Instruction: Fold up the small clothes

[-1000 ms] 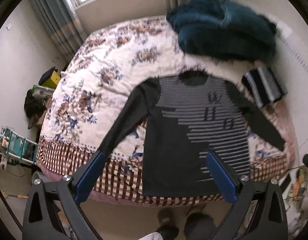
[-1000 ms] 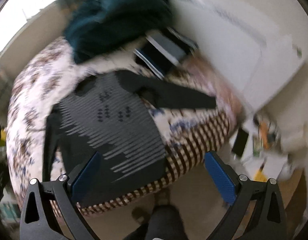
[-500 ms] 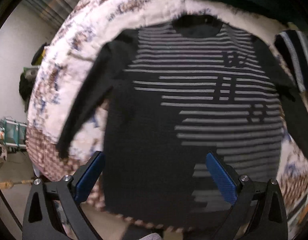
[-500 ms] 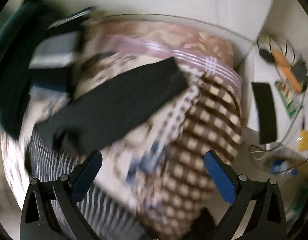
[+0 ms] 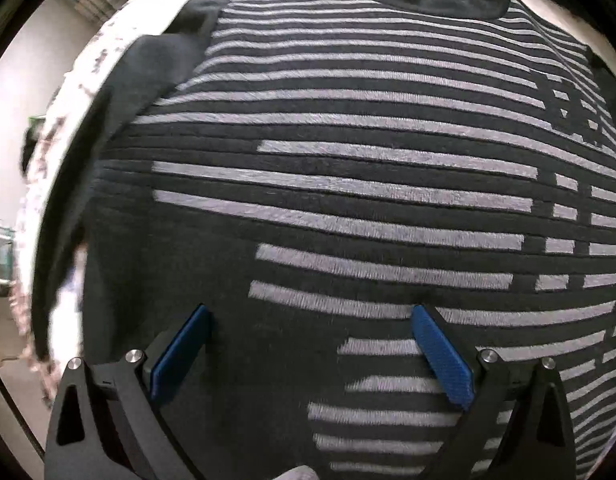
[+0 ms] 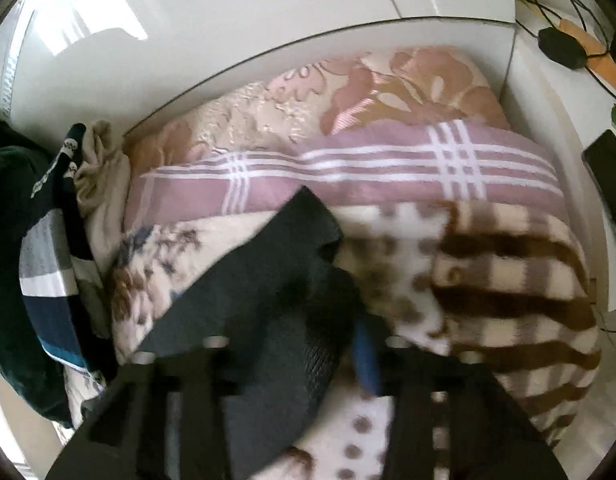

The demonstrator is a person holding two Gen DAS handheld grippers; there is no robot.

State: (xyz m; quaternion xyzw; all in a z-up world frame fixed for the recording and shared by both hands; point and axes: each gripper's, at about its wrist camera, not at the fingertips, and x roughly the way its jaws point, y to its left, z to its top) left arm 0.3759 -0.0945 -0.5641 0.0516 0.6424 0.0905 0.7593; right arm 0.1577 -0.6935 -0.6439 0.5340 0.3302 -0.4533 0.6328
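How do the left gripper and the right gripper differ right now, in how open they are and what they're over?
The left gripper has its jaws spread wide and holds nothing; the right gripper has its jaws much closer, with the dark sleeve between them, though blur hides whether they grip it. The left gripper is over the striped sweater body; the right gripper is at the bed's edge. Both have blue finger pads.

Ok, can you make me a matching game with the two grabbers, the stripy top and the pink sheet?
Things:
1. left gripper
2. right gripper
3. striped top
4. pink sheet

Clues:
A. has white crossing lines
B. open, over the stripes
C. black with grey bars
D. dark sleeve between its fingers

Pairs: 1-B, 2-D, 3-C, 4-A
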